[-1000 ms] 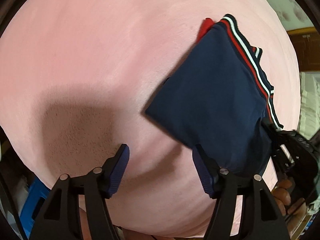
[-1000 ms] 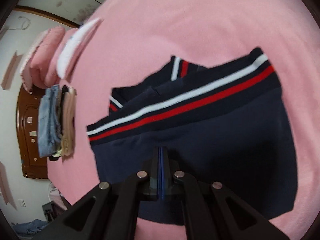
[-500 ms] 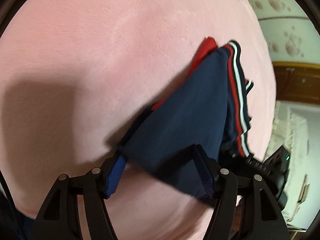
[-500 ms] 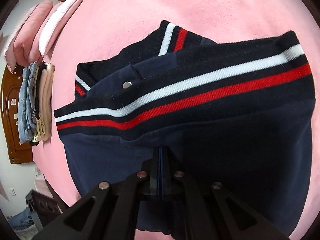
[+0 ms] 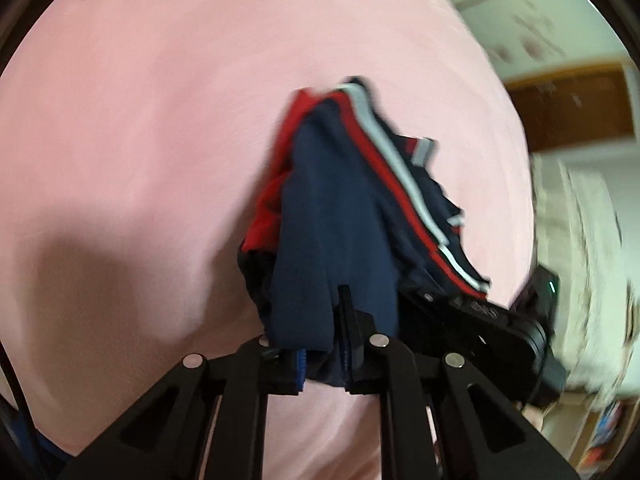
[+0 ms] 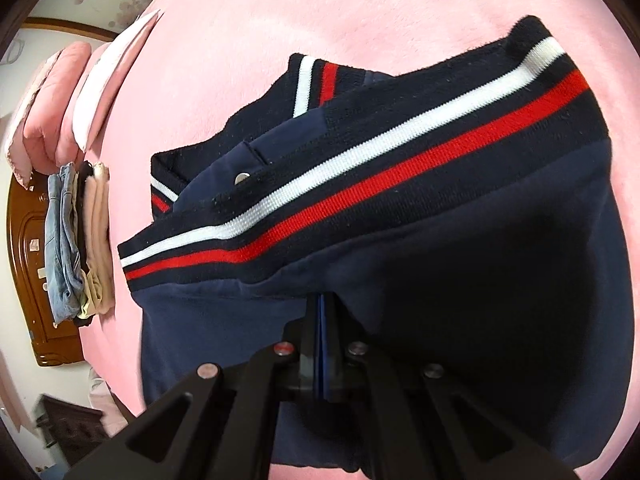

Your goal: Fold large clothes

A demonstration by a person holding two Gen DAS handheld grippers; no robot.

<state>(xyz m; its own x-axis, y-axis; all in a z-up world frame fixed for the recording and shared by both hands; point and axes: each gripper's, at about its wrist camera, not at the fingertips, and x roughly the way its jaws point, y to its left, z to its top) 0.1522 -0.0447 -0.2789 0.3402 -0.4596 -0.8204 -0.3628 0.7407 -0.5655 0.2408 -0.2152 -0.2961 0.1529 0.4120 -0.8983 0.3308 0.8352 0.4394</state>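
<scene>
A folded navy jacket [image 5: 340, 216] with red and white striped ribbing and red lining is lifted off the pink blanket [image 5: 140, 140]. My left gripper [image 5: 324, 344] is shut on its near navy edge. In the right wrist view the jacket [image 6: 420, 248] fills the frame, striped hem across the middle, a metal snap [image 6: 241, 177] showing. My right gripper [image 6: 322, 320] is shut on the jacket's navy fabric below the hem. The right gripper's black body [image 5: 500, 320] shows at the jacket's right side in the left wrist view.
A stack of folded clothes [image 6: 78, 240] in denim and beige lies at the blanket's left edge, below pink pillows [image 6: 60, 92]. A brown wooden headboard [image 6: 36, 280] stands behind them. Wallpaper and dark wood trim [image 5: 568, 100] lie past the blanket's right edge.
My left gripper has shut on the jacket's near edge; it was open a second ago. The jacket has bunched up and lifted off the blanket between both grippers. The right gripper stays shut on it.
</scene>
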